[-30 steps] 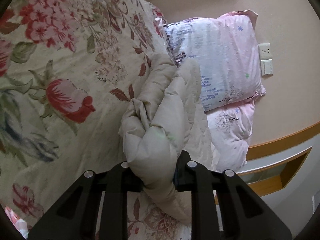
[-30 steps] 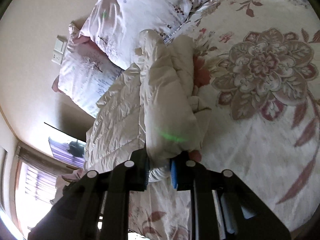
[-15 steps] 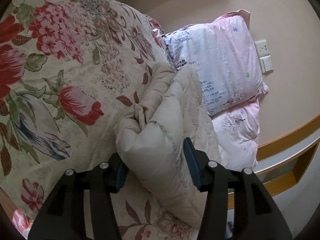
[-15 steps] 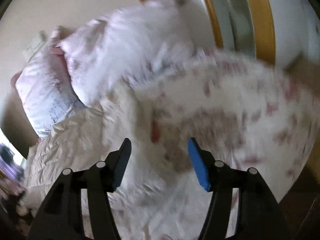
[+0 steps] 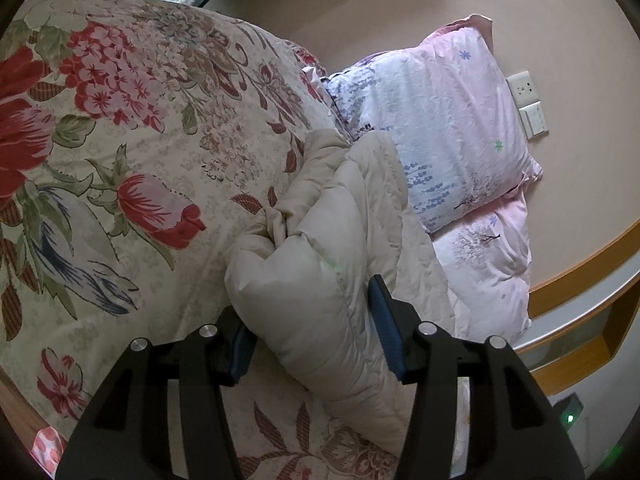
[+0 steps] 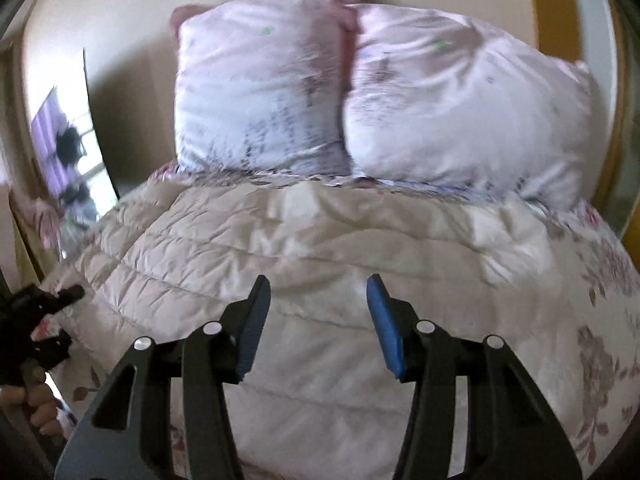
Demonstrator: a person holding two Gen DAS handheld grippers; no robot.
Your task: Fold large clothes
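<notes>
A cream quilted puffer coat point(image 5: 320, 280) lies folded on a floral bedspread point(image 5: 120, 160), just below two pillows. In the left wrist view my left gripper point(image 5: 308, 320) is open, its blue-padded jaws standing on either side of the coat's bulging folded end without squeezing it. In the right wrist view the coat point(image 6: 320, 248) spreads wide across the bed, and my right gripper point(image 6: 316, 312) is open and empty above it. The left gripper point(image 6: 40, 308) also shows at the left edge of the right wrist view, at the coat's end.
Two pink-and-white pillows point(image 5: 448, 140) point(image 6: 360, 96) lean on the beige wall at the head of the bed. Wall sockets point(image 5: 528, 104) sit beside them. A wooden and white bed frame point(image 5: 580, 300) runs along the right. A mirror point(image 6: 60, 152) stands at the left.
Both grippers have opened and let go of the coat. The right gripper has swung round and pulled back, and now faces the pillows squarely. The left gripper has drawn back slightly.
</notes>
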